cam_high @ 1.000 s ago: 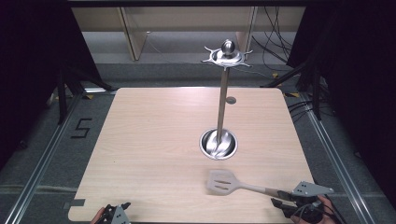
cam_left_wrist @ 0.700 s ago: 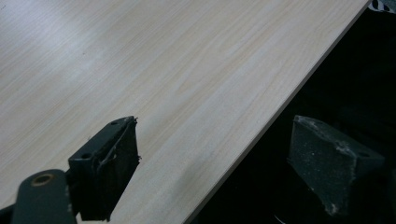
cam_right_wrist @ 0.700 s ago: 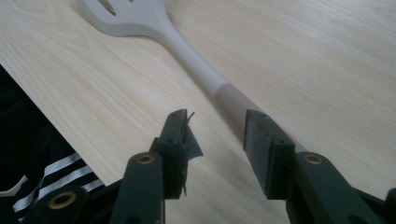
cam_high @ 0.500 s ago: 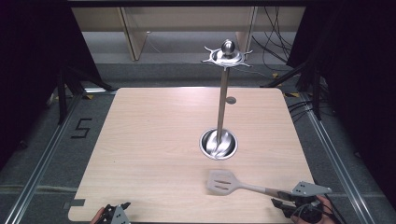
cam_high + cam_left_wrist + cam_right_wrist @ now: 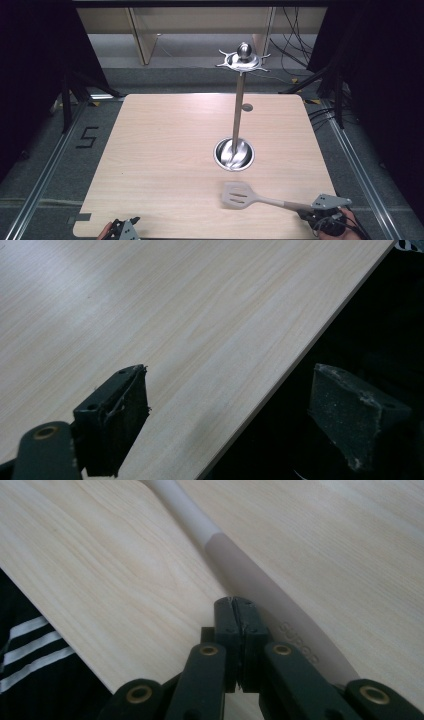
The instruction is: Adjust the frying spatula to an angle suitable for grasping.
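Table (image 5: 165, 150): one pale wood-grain board, smooth, squarish with rounded corners.
Spatula (image 5: 250, 198): one slotted turner, grey, with a flat squarish blade and a long handle, pale along the shaft and greyish at the grip; it lay on the table near the front edge, blade toward the middle, handle running to the right front corner.
Stand (image 5: 235, 125): one polished metal pole rising from a round dish-shaped base behind the spatula, topped by a small ring with hooks and a ball knob.
Right gripper (image 5: 235, 605): black, with matte pads; its jaws had just been closing and met flat against each other, nothing between them. The spatula handle (image 5: 250, 575) passed just beside them, outside the pads.
Left gripper (image 5: 230, 415): two rough black pads stood wide apart, holding nothing, at the table's front edge.
Change: against the earlier frames the spatula, stand and both hands lay where they had been.
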### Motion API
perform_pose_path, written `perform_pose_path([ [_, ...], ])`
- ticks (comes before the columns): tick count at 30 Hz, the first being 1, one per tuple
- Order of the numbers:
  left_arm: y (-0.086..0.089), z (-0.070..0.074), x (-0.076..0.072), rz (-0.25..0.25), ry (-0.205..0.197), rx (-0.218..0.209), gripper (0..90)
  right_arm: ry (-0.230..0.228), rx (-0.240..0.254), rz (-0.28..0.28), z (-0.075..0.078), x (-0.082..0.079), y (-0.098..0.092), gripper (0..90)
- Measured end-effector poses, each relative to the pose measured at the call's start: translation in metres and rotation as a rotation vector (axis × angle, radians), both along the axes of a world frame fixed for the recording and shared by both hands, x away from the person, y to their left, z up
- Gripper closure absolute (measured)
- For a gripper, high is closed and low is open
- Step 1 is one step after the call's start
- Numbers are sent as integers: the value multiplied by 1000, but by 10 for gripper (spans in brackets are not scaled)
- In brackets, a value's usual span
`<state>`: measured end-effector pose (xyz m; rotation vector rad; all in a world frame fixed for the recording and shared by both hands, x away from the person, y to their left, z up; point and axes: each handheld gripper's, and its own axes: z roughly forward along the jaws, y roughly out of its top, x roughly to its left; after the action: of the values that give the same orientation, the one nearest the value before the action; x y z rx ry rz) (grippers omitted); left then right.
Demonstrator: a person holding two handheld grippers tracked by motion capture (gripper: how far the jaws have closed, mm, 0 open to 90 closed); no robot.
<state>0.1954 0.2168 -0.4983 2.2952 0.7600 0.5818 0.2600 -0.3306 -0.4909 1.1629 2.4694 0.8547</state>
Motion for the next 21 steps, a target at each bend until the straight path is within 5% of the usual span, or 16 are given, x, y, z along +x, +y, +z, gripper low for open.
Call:
perform_pose_path([
  [4, -2, -1, 0, 18, -8, -16, 152, 6, -42, 36, 0, 4, -1, 900],
  [9, -2, -2, -1, 16, -2, -35, 152, 45, -51, -23, -2, 4, 4, 900],
  [10, -2, -2, 0, 12, -3, -33, 152, 0, -74, 15, -4, 8, 2, 900],
  [11, -2, -2, 0, 14, -2, -33, 152, 17, -86, 9, -2, 9, 3, 900],
  [14, -1, -1, -1, -1, 3, -10, 152, -27, -174, 5, 3, 14, 9, 900],
  [15, -3, -3, -1, 12, 2, -41, 152, -15, -166, -11, 4, 13, 11, 900],
  [18, -1, -1, 0, -9, 8, -5, 152, -3, -176, 23, 0, 13, 14, 900],
  [21, -2, -2, 0, 6, 2, -19, 152, 5, -193, 11, 1, 12, 17, 900],
])
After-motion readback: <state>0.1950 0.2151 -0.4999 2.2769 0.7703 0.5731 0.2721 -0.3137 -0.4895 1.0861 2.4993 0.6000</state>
